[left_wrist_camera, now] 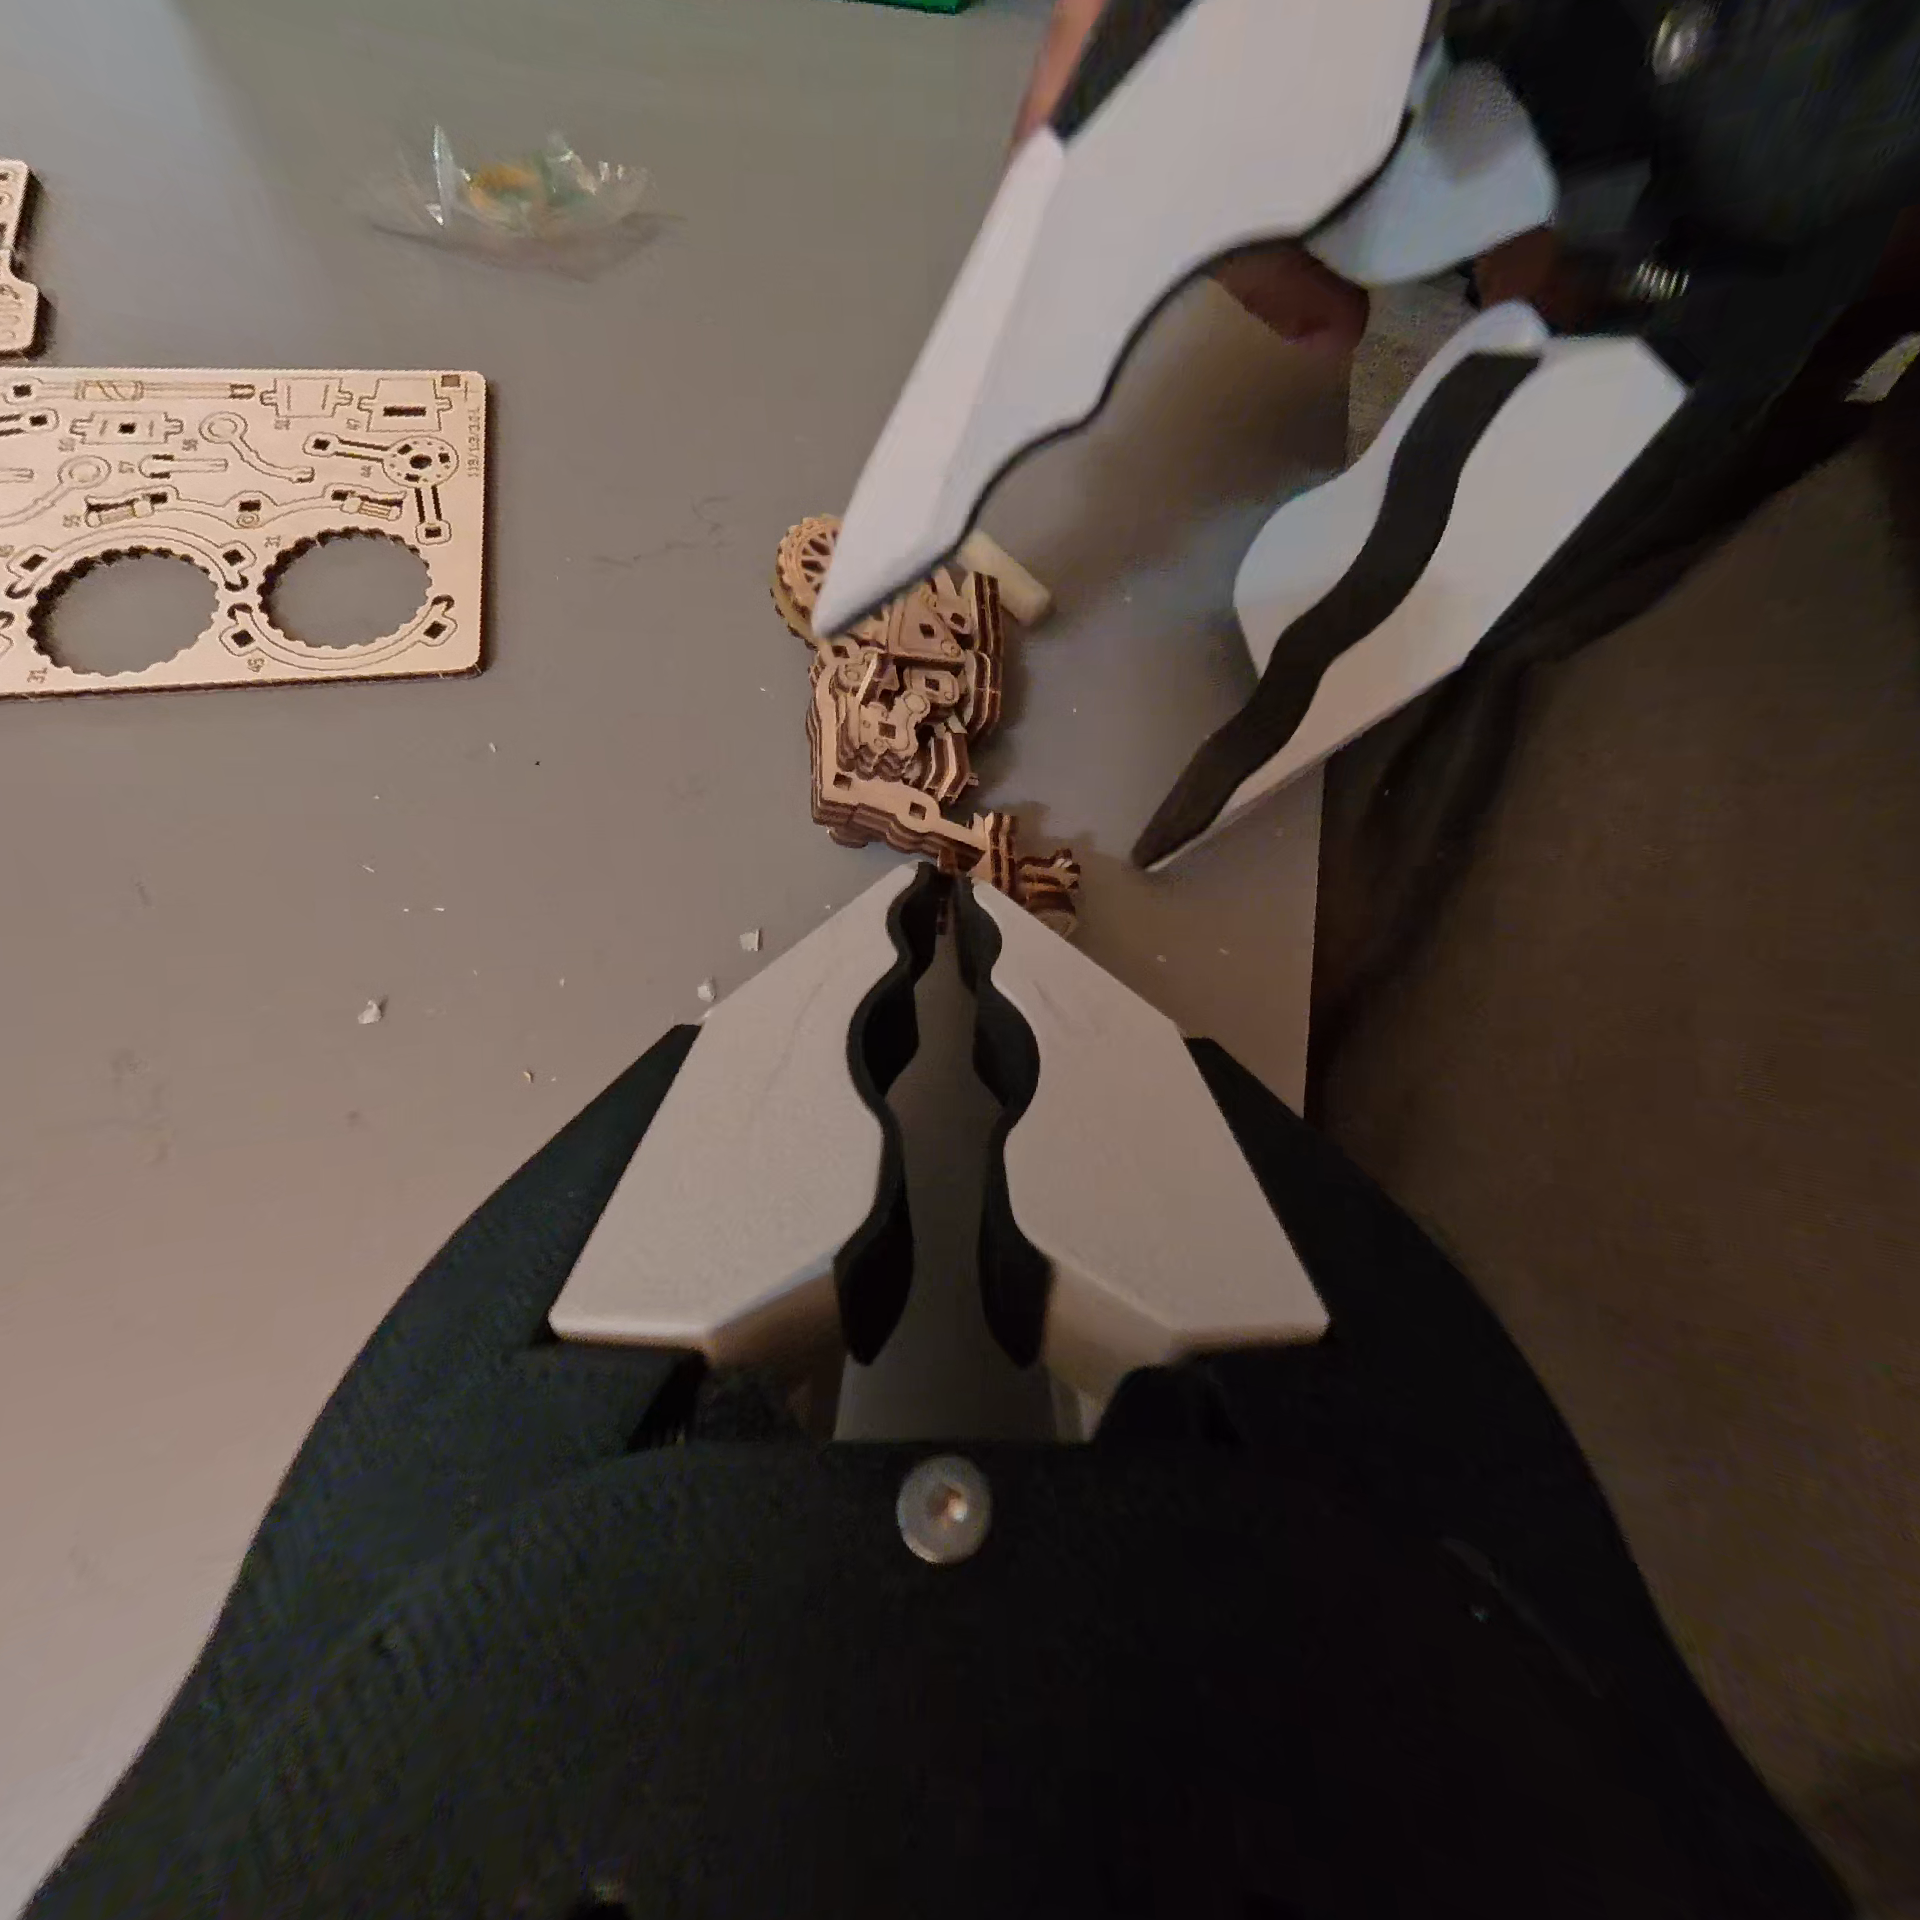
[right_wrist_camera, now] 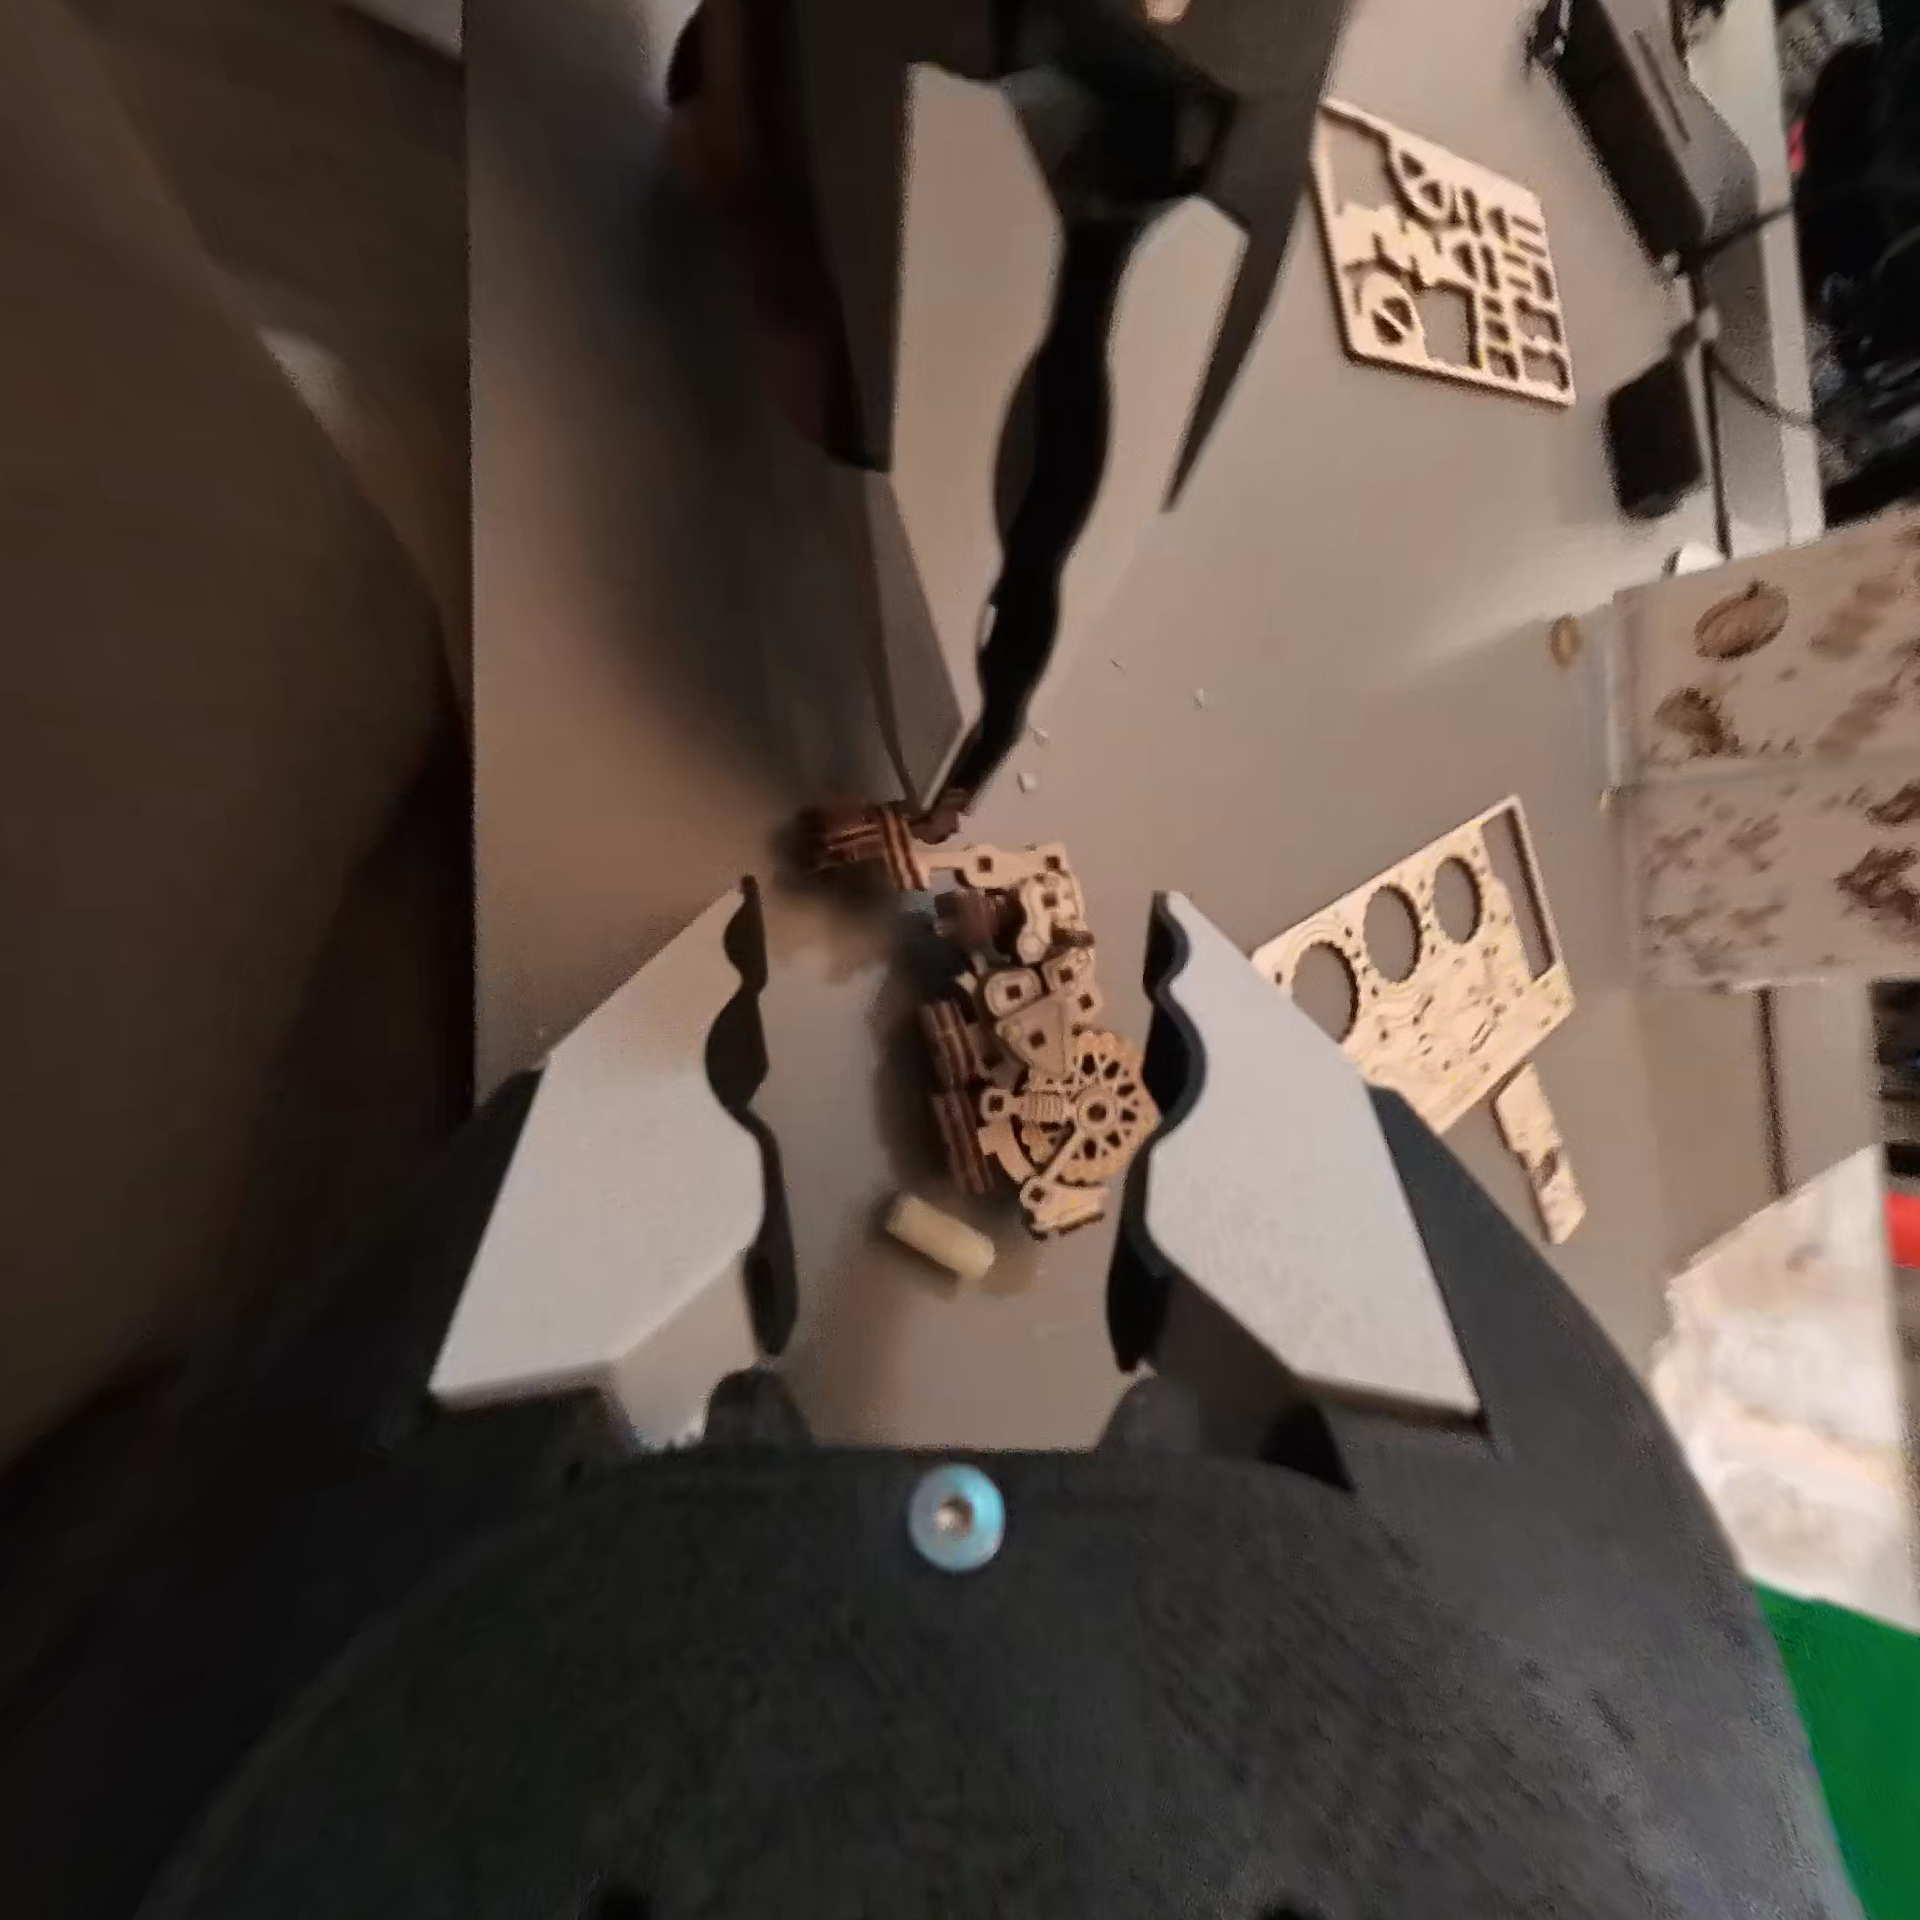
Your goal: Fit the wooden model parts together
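The left gripper [left_wrist_camera: 943, 883], a black body with white wavy-edged fingers, is clenched on the near end of the light-brown laser-cut wooden model assembly [left_wrist_camera: 904, 717]; its tips pinch a thin wooden tab. The assembly lies flat on the grey tabletop [left_wrist_camera: 520, 935] and extends straight ahead of the left fingertips. The right gripper [right_wrist_camera: 956, 914] is released, its jaws spread wide. In the right wrist view the assembly [right_wrist_camera: 1039, 1060] sits between the right fingers, closer to the right-hand one. A small cream cylindrical peg [right_wrist_camera: 938, 1247] lies on the table near the gear-wheel end, deeper between the right jaws. A pale rectangular wooden part sheet with two round toothed cutouts [left_wrist_camera: 239, 530] lies well left of the left gripper. A clear plastic bag of small parts [left_wrist_camera: 520, 197] rests beyond that sheet.
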Tool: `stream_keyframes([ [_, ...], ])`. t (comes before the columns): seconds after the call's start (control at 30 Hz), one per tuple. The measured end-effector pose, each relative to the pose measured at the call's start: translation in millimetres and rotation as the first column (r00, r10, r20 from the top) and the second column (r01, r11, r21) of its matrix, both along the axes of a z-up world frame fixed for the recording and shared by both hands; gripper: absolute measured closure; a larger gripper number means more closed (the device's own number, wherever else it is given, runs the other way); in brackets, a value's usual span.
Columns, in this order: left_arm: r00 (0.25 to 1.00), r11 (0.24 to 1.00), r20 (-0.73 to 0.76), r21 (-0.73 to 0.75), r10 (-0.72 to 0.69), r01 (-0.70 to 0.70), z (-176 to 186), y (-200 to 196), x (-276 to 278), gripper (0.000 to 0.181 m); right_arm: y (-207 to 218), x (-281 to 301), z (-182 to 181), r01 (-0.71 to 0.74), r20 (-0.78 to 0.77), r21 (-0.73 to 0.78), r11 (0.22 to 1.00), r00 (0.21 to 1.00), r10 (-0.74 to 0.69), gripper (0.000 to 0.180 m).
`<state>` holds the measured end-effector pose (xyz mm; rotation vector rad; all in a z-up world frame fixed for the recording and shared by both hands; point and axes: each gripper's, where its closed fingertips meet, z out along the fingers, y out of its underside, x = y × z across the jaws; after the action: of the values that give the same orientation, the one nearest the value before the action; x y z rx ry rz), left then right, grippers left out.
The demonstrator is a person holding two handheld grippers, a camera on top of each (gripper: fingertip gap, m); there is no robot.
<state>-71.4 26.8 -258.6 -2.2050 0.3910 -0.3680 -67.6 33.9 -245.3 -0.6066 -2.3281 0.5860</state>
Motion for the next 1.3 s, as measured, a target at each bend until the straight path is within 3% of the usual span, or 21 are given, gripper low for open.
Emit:
stream_keyframes([
  [0.03,1.0,1.0,-0.003,0.001,0.0,0.0,0.0,0.0,0.0,0.179,-3.1,-1.2,-3.1,-0.026,-0.009,0.047,0.999,1.0,0.026,0.109],
  [0.17,1.0,1.0,-0.01,0.004,-0.004,0.004,-0.1,-0.4,0.8,0.179,-13.2,-5.9,-10.8,-0.088,-0.019,0.142,0.986,0.996,0.092,0.112],
  [0.57,1.0,1.0,-0.018,0.005,-0.019,0.019,-0.5,-1.3,3.1,0.178,-12.0,-4.8,-14.6,-0.173,0.021,0.196,0.965,0.985,0.172,0.127],
  [1.13,0.998,0.999,-0.057,0.012,-0.04,0.041,-1.5,-2.6,6.4,0.178,-12.4,-2.6,-17.5,-0.154,0.073,0.069,0.986,0.986,0.149,0.127],
  [1.3,0.994,0.999,-0.093,0.011,-0.05,0.051,-3.8,-4.2,4.1,0.178,-14.1,-0.5,-18.5,-0.162,0.091,0.055,0.985,0.983,0.157,0.135],
])
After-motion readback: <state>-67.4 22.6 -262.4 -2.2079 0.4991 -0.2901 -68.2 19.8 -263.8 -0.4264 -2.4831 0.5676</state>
